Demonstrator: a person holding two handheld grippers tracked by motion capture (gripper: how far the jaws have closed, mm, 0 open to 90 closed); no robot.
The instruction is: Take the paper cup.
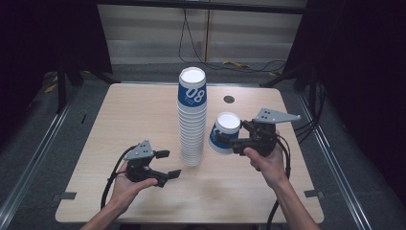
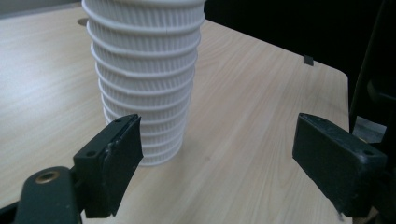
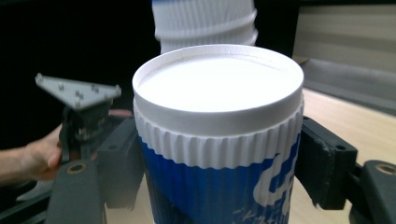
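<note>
Blue-and-white ribbed paper cup (image 1: 224, 134) — light, thin-walled, crushable; inverted, at 3 o'clock of the tall white cup stack (image 1: 192, 117). Right gripper (image 1: 234, 139) clamps its ribbed wall just below the base rim. Left gripper (image 1: 167, 164) — jaws wide, empty.

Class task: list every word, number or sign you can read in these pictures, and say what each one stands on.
"08": large white digits on the blue band of the top cup of the cup stack.
Small print under those digits: too small to read.
White print on the held cup: cut off and blurred, unreadable.
</note>
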